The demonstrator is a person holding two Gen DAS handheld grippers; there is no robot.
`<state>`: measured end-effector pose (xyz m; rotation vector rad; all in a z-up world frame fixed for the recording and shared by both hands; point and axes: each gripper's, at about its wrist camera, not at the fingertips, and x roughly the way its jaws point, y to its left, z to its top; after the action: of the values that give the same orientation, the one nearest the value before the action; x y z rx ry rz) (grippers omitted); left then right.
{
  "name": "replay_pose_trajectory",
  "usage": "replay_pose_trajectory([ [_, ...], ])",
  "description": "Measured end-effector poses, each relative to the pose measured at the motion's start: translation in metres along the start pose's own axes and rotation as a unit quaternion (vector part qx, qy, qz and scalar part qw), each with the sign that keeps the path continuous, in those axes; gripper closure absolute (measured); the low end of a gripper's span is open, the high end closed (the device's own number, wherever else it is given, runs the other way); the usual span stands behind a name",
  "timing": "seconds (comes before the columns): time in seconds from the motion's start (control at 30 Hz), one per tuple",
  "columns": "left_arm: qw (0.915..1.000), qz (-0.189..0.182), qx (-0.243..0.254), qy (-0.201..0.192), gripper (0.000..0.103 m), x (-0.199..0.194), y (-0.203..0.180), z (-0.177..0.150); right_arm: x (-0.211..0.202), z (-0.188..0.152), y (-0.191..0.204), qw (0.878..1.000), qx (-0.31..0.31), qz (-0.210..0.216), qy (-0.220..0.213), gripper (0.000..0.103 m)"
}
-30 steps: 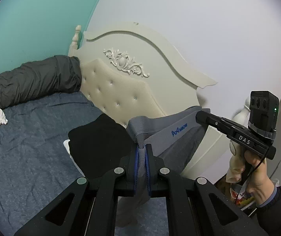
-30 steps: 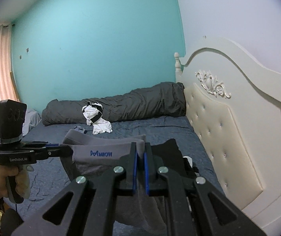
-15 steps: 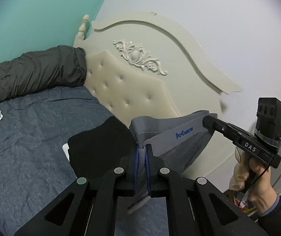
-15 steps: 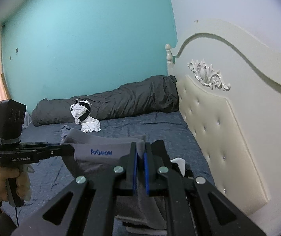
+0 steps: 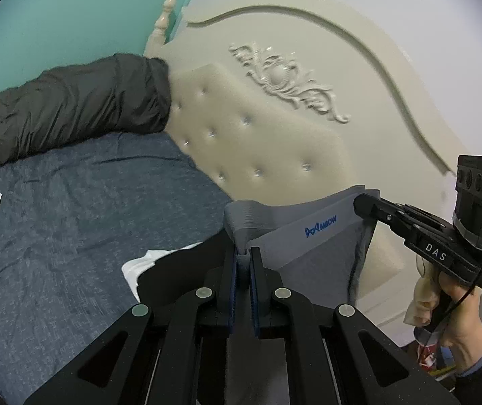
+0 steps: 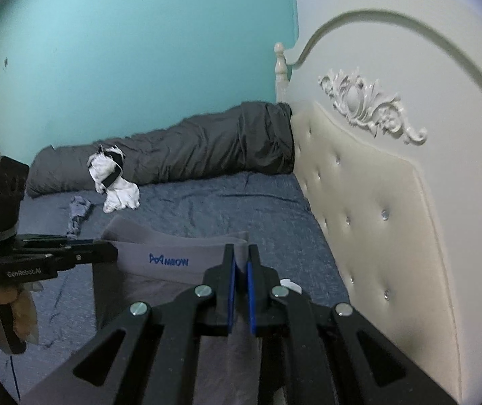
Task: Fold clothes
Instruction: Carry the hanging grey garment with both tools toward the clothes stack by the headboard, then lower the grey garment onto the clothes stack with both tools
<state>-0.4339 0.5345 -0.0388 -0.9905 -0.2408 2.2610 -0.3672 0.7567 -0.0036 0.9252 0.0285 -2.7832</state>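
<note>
Above the near edge of the bed (image 6: 227,202), a grey pair of underwear (image 5: 311,236) hangs stretched between the two tools, its waistband with the blue logo (image 6: 169,260) pulled fairly taut. The left gripper (image 5: 244,256) has its fingers nipped narrow on one end of the waistband, and the right gripper (image 6: 239,263) has its fingers pinched on the other end; each view shows the opposite tool clamped at the far corner, a hand (image 5: 456,307) gripping its handle. Held this way by both corners, the garment opens flat under its own weight, which is likely the reason for the spread grip: a flat, square piece can be laid down or doubled over cleanly.

Below it, on the blue-grey sheet beside the padded headboard (image 6: 369,222), lies something black (image 5: 187,266) over a white piece (image 5: 136,263); whether these are folded clothes I cannot tell. Farther off, a crumpled white-and-black garment (image 6: 112,182) and a small grey item (image 6: 79,212) rest near the rolled dark duvet (image 6: 190,152), seemingly unfolded.

The underwear itself is not folded now; it is airborne, held level.
</note>
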Motion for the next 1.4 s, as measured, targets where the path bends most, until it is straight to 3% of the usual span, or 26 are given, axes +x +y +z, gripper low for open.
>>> replay_pose_trajectory([
  [0.4,0.9967,0.008,-0.058,0.056,0.094,0.083,0.056,-0.023,0.110,-0.021,-0.009,0.994,-0.016,-0.036,0.101,0.098],
  [0.5,0.9956,0.014,-0.072,0.058,0.076,0.090,0.063,-0.026,0.120,-0.024,-0.009,0.992,-0.017,-0.045,0.116,0.095],
  [0.6,0.9957,0.023,-0.078,0.045,0.068,0.078,0.067,-0.026,0.116,-0.021,-0.012,0.991,-0.016,-0.064,0.117,0.088],
  [0.63,0.9958,0.026,-0.079,0.038,0.060,0.071,0.068,-0.026,0.111,-0.019,-0.014,0.992,-0.012,-0.067,0.110,0.085],
  [0.7,0.9960,0.029,-0.082,0.023,0.058,0.057,0.070,-0.024,0.098,-0.015,-0.020,0.993,0.002,-0.070,0.091,0.065],
  [0.73,0.9964,0.030,-0.078,0.018,0.058,0.052,0.069,-0.024,0.091,-0.014,-0.023,0.994,0.011,-0.069,0.079,0.063],
  [0.93,0.9983,0.028,-0.051,0.006,0.058,0.033,0.058,-0.024,0.055,-0.016,-0.027,0.999,0.032,-0.006,0.037,0.066],
  [1.0,0.9986,0.021,-0.045,0.016,0.058,0.038,0.052,-0.028,0.057,-0.018,-0.020,0.998,0.022,0.016,0.049,0.082],
  [1.1,0.9986,0.020,-0.037,0.033,0.058,0.050,0.046,-0.035,0.068,-0.023,-0.008,0.997,0.003,0.029,0.074,0.090],
  [1.23,0.9975,0.034,-0.029,0.056,0.058,0.064,0.045,-0.044,0.088,-0.032,-0.008,0.994,0.006,0.020,0.104,0.091],
  [1.4,0.9967,0.048,-0.030,0.058,0.058,0.063,0.053,-0.049,0.094,-0.042,-0.034,0.991,0.043,-0.030,0.123,0.091],
])
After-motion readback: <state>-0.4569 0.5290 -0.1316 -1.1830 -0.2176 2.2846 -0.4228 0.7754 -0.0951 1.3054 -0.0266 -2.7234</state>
